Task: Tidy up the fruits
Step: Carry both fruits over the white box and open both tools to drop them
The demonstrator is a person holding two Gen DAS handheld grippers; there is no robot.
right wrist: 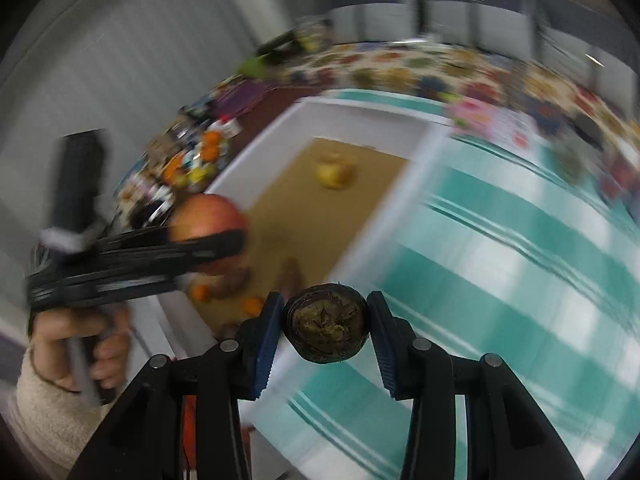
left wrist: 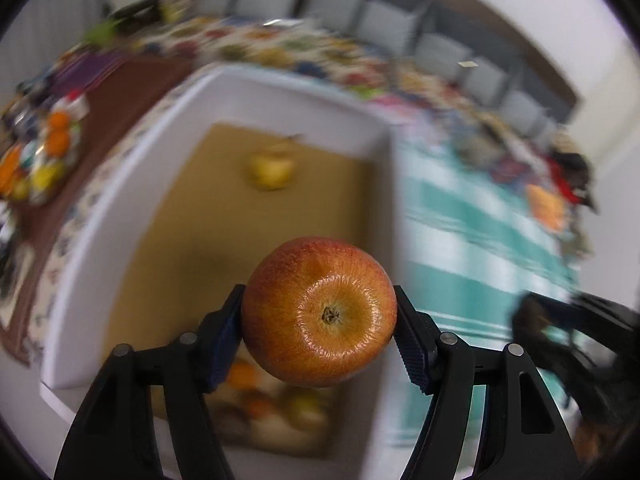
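My left gripper point(left wrist: 319, 322) is shut on a red-orange apple point(left wrist: 319, 312) and holds it above a white tray point(left wrist: 120, 208) with a tan floor. A yellow apple point(left wrist: 271, 170) lies at the tray's far end; several blurred fruits point(left wrist: 264, 404) lie at its near end. My right gripper point(right wrist: 326, 328) is shut on a dark brown kiwi point(right wrist: 326, 328), above the teal striped cloth point(right wrist: 500, 264) beside the tray point(right wrist: 248, 160). The left gripper with its apple point(right wrist: 208, 218) shows at the left of the right wrist view.
A plate of oranges and lemons point(left wrist: 44, 156) sits on a brown mat at the far left. A patterned tablecloth point(left wrist: 280, 48) covers the table behind, with grey chairs point(left wrist: 384, 24) beyond. Dark clutter point(left wrist: 568, 176) lies at the right.
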